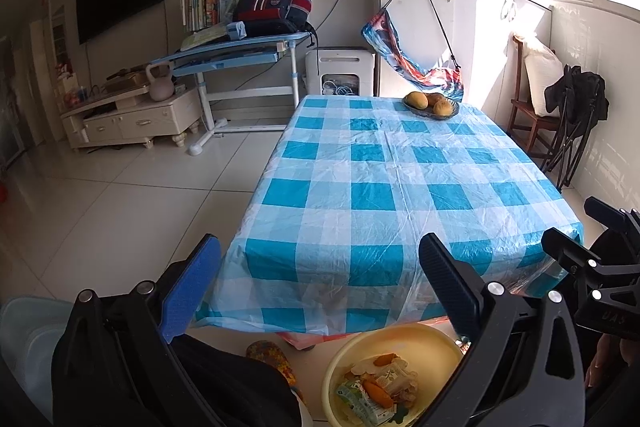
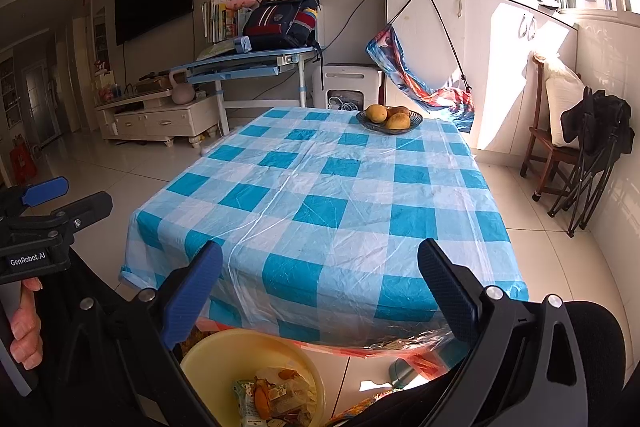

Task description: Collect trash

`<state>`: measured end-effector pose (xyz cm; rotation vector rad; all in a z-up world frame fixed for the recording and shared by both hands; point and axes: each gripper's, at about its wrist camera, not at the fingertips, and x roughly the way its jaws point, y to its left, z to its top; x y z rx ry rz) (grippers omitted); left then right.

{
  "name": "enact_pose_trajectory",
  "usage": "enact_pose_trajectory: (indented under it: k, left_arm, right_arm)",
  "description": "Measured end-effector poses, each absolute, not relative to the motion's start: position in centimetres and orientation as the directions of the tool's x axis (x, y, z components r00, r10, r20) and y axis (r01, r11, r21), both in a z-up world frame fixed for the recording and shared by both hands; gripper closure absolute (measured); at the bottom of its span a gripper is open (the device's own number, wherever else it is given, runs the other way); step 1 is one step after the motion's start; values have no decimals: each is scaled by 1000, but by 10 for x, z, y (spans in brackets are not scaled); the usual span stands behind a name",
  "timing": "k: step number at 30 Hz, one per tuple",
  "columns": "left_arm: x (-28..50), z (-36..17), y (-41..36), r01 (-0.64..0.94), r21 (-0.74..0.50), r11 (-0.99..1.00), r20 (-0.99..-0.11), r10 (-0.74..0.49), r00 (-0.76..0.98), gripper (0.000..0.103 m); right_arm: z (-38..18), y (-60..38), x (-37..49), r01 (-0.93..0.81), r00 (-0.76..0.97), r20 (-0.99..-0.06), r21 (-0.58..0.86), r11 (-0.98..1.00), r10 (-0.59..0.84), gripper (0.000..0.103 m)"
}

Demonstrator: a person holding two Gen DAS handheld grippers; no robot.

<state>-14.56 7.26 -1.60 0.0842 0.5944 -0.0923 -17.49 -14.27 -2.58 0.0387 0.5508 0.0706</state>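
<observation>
A yellow basin (image 1: 416,341) (image 2: 224,351) sits on the floor below the table's near edge. It holds trash (image 1: 380,385) (image 2: 276,399): wrappers, a green carton and orange peel. My left gripper (image 1: 320,291) hangs open above the basin with nothing between its fingers. My right gripper (image 2: 320,291) is open too, empty, over the near table edge. The table (image 1: 380,187) (image 2: 328,195) wears a blue and white checked cloth under clear plastic. The other gripper (image 1: 600,267) (image 2: 44,223) shows at the side of each view, with a hand (image 2: 26,327) on the left one's handle.
A dark bowl of mangoes (image 1: 431,103) (image 2: 389,119) stands at the table's far end. Beyond are a blue desk with a backpack (image 1: 276,7), a TV cabinet (image 1: 132,115), and a wooden chair (image 2: 552,147) with a folded black chair at the right wall. A patterned slipper (image 1: 272,355) lies by the basin.
</observation>
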Motion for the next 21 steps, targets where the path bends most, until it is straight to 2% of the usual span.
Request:
enact_pose_trajectory:
  k: [21]
  left_arm:
    - [-145,-15,74,109,52,993,-560,-61,826,7]
  right_arm:
    - [-26,-142,-174,-57,848,-525,51,997,75,9]
